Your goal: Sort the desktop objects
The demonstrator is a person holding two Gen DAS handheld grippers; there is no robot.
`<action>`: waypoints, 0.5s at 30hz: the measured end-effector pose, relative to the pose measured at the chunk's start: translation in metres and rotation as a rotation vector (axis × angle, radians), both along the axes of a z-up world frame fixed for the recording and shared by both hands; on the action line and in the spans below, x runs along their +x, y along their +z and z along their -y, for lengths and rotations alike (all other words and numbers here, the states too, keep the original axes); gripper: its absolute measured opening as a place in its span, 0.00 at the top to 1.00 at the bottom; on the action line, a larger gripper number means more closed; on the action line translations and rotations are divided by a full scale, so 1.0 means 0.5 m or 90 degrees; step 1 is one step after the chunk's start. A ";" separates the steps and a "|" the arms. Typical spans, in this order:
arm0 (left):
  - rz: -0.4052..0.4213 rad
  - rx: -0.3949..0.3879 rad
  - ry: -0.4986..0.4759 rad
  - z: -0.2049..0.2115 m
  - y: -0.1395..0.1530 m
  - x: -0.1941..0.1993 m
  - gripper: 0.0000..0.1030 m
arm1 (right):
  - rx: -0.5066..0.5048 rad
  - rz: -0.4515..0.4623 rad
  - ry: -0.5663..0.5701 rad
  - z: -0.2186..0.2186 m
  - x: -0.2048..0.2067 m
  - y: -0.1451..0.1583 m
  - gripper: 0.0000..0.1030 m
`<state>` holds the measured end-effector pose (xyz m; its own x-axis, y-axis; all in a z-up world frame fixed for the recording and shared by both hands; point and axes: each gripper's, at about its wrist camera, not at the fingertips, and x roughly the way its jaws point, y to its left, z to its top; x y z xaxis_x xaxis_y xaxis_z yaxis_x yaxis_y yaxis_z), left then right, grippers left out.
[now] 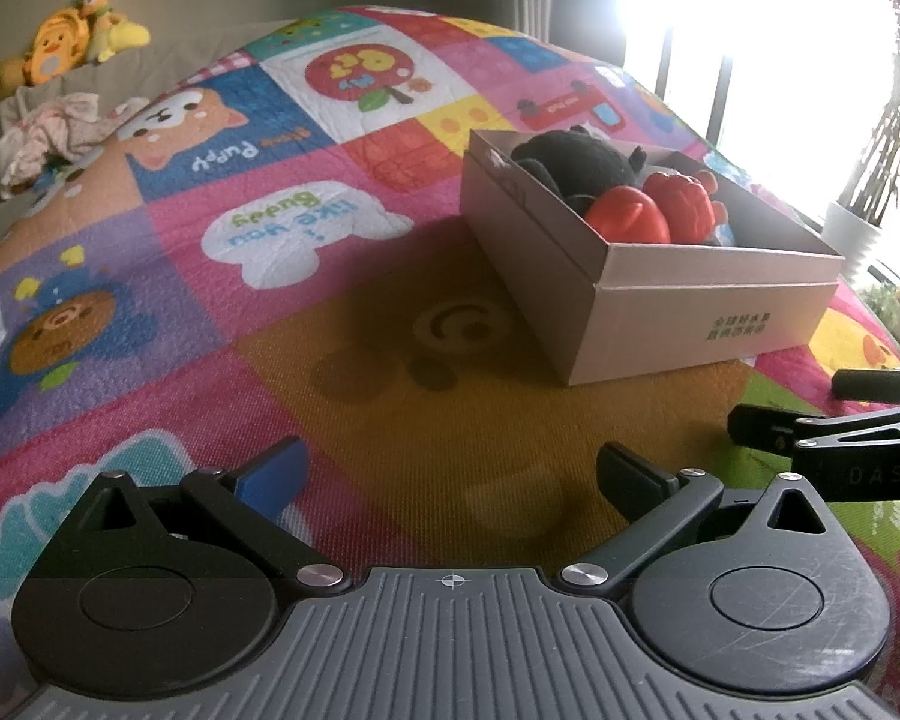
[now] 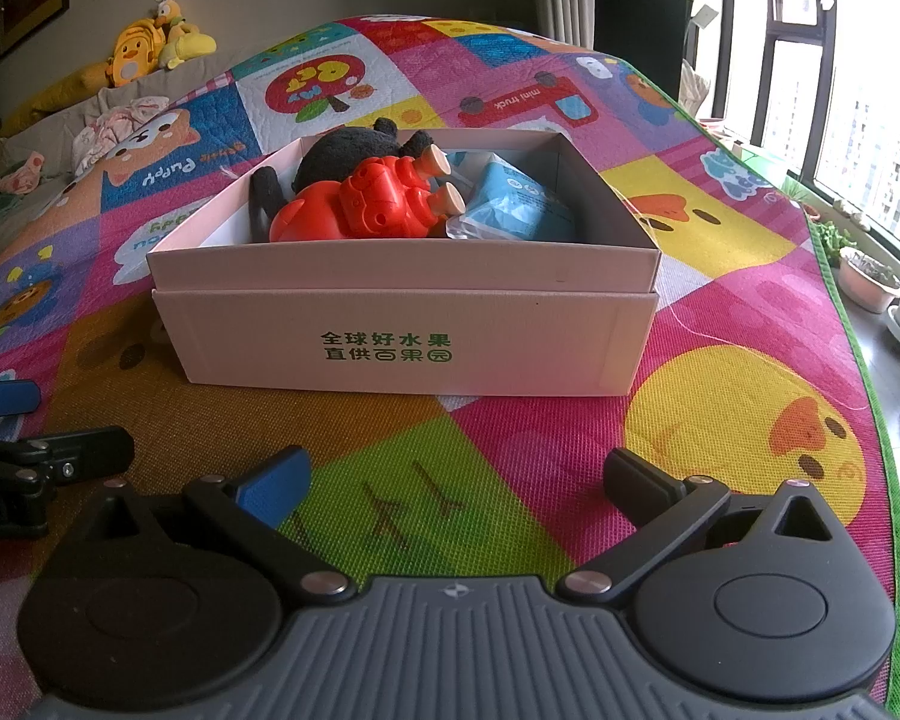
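Note:
A pale pink cardboard box with green print stands on the colourful play mat, straight ahead in the right wrist view and to the right in the left wrist view. Inside lie a black plush toy, a red plastic toy figure and a light blue packet. The plush and red toy also show in the left wrist view. My left gripper is open and empty over the mat, left of the box. My right gripper is open and empty in front of the box.
The mat's green edge runs along the right, with floor, plant pots and windows beyond. Yellow plush toys and crumpled clothes lie on a sofa at the far left. The other gripper shows at each view's side.

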<state>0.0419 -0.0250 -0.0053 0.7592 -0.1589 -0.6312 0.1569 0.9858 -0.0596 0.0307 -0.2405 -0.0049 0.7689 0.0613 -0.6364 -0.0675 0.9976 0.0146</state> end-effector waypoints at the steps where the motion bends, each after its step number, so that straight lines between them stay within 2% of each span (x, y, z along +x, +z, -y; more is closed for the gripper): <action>1: 0.000 -0.001 0.000 0.001 0.000 0.000 0.00 | 0.000 0.000 0.000 0.000 0.000 0.000 0.00; 15: -0.009 0.042 0.001 0.019 -0.003 0.004 0.00 | -0.001 0.000 0.000 0.000 0.000 0.000 0.00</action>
<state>0.0439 -0.0346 -0.0069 0.7507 -0.1162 -0.6503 0.1555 0.9878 0.0030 0.0309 -0.2405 -0.0049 0.7690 0.0608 -0.6363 -0.0676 0.9976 0.0137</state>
